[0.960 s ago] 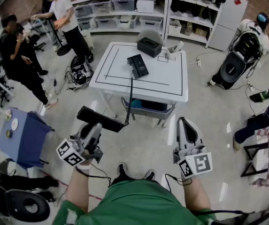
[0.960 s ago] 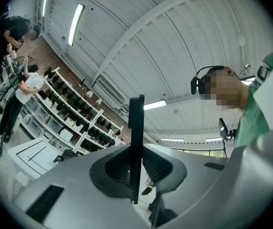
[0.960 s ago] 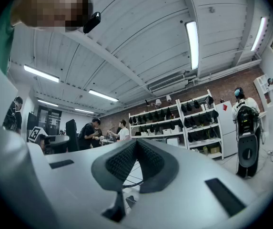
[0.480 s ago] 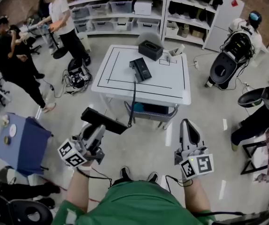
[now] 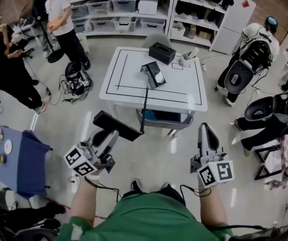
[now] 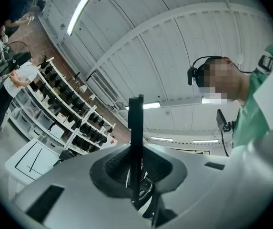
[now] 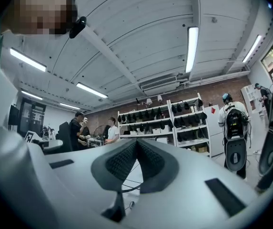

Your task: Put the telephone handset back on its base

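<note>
The black telephone handset [image 5: 118, 126] hangs in the air over the floor, with my left gripper [image 5: 111, 136] shut on it. Its black cord [image 5: 145, 102] runs up to the telephone base [image 5: 153, 74], which lies near the middle of the white table [image 5: 184, 92] ahead. In the left gripper view the handset [image 6: 136, 128] stands edge-on between the ribbed pads [image 6: 119, 162]. My right gripper [image 5: 206, 129] is held level at the right, jaws shut with nothing in them. In its own view the right gripper [image 7: 136, 152] shows its pads [image 7: 121, 160] meeting.
A black box [image 5: 162, 52] and a small white item [image 5: 188, 54] sit at the table's far side. A basket [image 5: 159, 118] hangs under the table. A blue-covered stand [image 5: 18, 159] is at the left. People [image 5: 63, 19], shelves [image 5: 133, 6] and black seats [image 5: 247, 72] ring the room.
Both grippers have drifted slightly right and down in the head view, the handset still held in the left one. The people at the left have shifted toward the edge.
</note>
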Demonstrator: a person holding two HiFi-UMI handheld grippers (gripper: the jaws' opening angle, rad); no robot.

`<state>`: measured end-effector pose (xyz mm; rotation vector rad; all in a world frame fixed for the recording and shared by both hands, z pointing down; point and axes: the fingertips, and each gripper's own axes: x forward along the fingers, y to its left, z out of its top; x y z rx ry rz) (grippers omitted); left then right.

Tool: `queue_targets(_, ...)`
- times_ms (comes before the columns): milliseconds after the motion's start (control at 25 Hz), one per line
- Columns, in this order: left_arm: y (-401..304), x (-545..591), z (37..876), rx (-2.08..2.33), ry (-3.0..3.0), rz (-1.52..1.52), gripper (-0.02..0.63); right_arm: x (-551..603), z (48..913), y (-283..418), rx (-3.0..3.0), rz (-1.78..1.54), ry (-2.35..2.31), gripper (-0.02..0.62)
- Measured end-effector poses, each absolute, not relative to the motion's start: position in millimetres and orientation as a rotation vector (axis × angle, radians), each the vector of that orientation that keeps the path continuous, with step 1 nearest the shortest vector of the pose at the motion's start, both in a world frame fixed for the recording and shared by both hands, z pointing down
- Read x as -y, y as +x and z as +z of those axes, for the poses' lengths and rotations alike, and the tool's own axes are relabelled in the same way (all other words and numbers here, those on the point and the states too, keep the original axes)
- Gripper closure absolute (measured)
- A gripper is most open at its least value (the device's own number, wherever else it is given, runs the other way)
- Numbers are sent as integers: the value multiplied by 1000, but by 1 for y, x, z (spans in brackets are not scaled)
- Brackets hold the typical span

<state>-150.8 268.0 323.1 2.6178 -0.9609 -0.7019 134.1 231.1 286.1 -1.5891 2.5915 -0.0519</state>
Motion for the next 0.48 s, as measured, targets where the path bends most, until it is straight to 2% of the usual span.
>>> queue_targets(480, -170, -236, 331, 906, 2611, -731, 526, -205, 292, 99, -2627, -46, -1617, 572)
